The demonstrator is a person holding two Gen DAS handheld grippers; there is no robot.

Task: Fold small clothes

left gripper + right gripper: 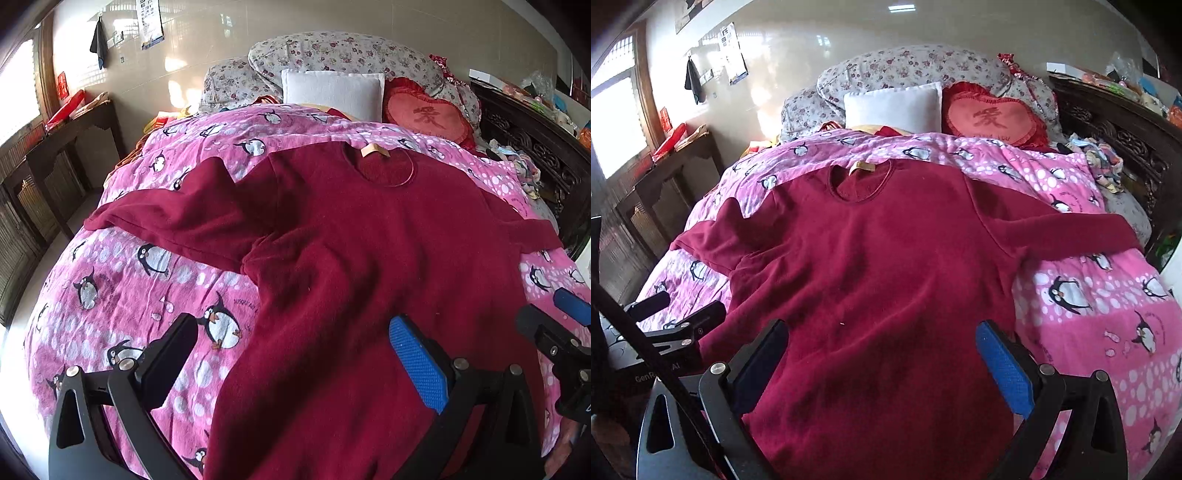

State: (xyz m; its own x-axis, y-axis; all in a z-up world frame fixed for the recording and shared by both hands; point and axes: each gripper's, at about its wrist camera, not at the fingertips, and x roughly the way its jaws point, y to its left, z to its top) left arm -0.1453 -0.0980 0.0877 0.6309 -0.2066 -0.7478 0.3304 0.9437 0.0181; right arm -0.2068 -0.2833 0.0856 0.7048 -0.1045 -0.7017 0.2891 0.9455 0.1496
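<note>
So there's this dark red long-sleeve top (pixel 369 258) laid out flat, front up, on a pink penguin-print quilt (pixel 122 280) covering the bed, neckline pointing toward the pillows and both sleeves stuck out to the sides. The sleeve on the window side is a bit crumpled and bunched near the armpit, the other one runs out pretty straight toward the dark carved wooden frame (pixel 1126 140). Both grippers are hanging over the hem end of the top, neither one holding anything. The left gripper (pixel 295 354) has its fingers spread wide: its blue-padded finger (pixel 417 365) sits over the red fabric and the black one (pixel 173 354) is out over the quilt, so the top's side edge runs right between them. The right gripper (pixel 882 358) is spread wide too, with both fingers over the lower body of the top, the fabric filling the whole gap. I can't tell if any fingertip actually touches the cloth. Up at the head there's a white pillow (pixel 897 107), a red heart cushion (pixel 993 120) and a floral duvet (pixel 916 66) piled behind.
</note>
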